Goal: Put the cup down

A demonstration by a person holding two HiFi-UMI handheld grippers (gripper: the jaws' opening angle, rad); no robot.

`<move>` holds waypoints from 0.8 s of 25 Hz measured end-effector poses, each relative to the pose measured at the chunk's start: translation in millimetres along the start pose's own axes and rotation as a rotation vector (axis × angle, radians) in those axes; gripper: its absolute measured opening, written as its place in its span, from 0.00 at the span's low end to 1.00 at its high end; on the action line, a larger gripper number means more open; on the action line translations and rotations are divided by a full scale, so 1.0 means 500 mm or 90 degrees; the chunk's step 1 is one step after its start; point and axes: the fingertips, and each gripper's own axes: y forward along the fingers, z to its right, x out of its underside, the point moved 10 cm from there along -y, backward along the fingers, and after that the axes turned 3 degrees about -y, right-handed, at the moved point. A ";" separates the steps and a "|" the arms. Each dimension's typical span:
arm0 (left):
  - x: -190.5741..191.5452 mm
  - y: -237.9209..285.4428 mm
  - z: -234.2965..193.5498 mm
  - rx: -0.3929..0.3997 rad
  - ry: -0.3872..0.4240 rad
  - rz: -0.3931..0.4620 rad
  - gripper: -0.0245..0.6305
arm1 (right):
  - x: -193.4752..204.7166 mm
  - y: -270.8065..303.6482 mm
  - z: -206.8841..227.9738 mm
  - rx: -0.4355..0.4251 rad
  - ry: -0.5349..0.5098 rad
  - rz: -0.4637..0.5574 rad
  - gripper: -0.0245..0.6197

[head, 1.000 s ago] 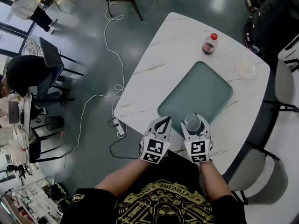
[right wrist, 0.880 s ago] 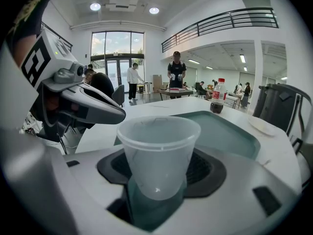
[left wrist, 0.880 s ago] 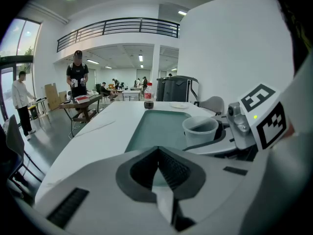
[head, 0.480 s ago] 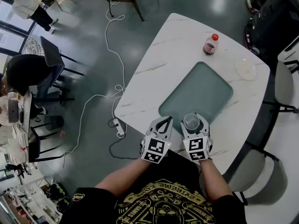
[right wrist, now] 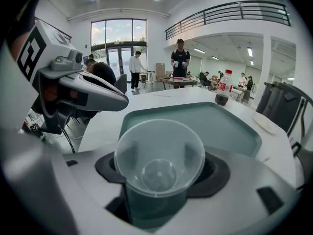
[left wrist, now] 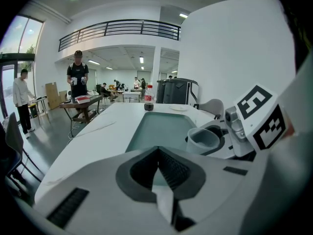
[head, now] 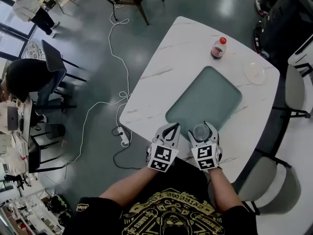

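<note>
White marble table (head: 161, 58) carries a green tray (head: 210, 92). Off the tray's 7 o'clock corner the left gripper (head: 171, 125) hangs, jaws pressed together and empty. At 6 o'clock the right gripper (head: 202, 126) has just been opening its jaws, which now stand loosened around the upright clear cup (head: 200, 131).
</note>
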 end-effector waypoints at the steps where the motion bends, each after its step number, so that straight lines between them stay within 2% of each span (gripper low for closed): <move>1: -0.001 -0.001 0.000 0.001 0.000 0.002 0.05 | 0.001 -0.002 -0.001 0.001 0.000 0.000 0.50; 14: -0.019 -0.015 -0.001 0.018 0.011 0.021 0.05 | 0.012 -0.022 -0.007 0.007 0.025 0.004 0.58; 20: -0.028 -0.035 -0.011 0.036 0.023 0.030 0.05 | 0.007 -0.049 -0.014 0.046 0.043 0.009 0.60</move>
